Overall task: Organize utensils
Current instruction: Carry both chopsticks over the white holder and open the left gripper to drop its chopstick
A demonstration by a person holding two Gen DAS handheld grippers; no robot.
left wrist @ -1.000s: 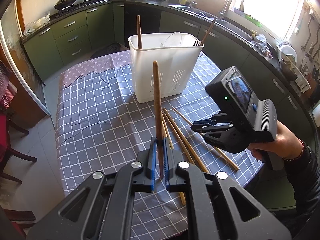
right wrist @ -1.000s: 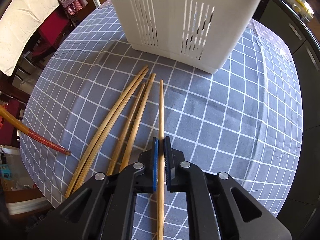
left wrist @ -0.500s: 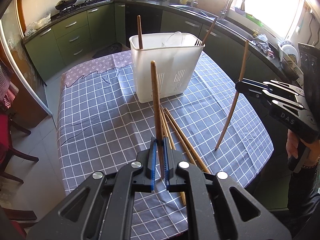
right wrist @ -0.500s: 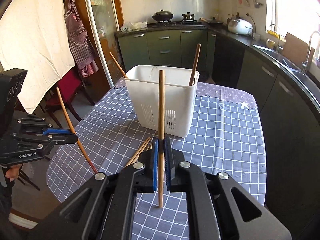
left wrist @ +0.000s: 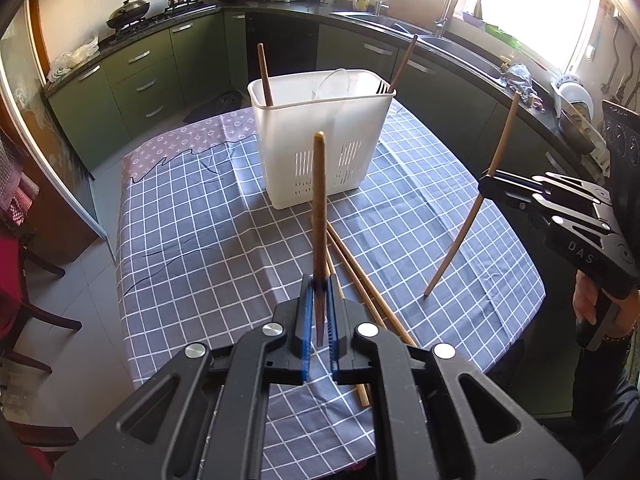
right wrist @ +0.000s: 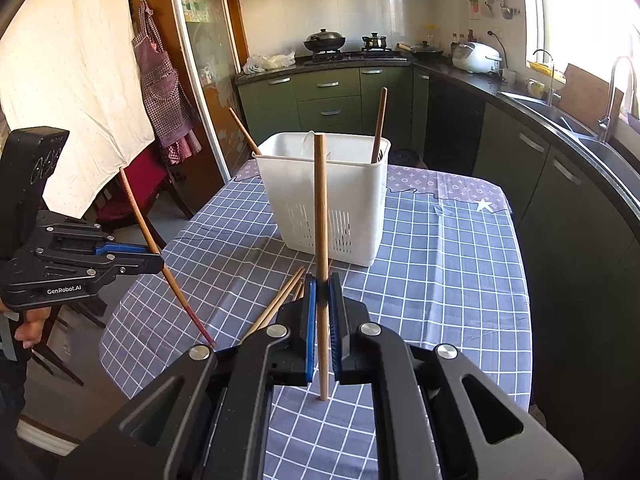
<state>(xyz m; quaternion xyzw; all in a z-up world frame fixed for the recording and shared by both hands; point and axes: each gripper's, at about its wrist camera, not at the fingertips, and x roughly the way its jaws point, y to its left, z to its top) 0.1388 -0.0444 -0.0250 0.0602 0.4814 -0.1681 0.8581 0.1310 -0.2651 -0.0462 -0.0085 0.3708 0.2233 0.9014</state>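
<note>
My left gripper [left wrist: 319,285] is shut on a dark brown chopstick [left wrist: 319,208] that stands upright in front of the white slotted utensil holder [left wrist: 320,148]. The right gripper [right wrist: 321,280] is shut on a lighter wooden chopstick [right wrist: 320,208], held upright above the table. Each gripper also shows in the other's view: the right one [left wrist: 486,184] at the table's right side, the left one [right wrist: 158,262] at the left side. Several chopsticks [left wrist: 360,280] lie loose on the checked cloth before the holder. Two chopsticks [left wrist: 264,76] lean inside the holder.
The table carries a grey-blue checked cloth [left wrist: 192,232] and its edges fall away on all sides. Dark red chairs [left wrist: 16,280] stand to the left. Green kitchen cabinets [left wrist: 140,84] and a worktop with a sink run behind and to the right.
The right gripper has lifted its chopstick off the table and tipped it upright, rising to the table's right side. The left gripper and its chopstick have stayed put.
</note>
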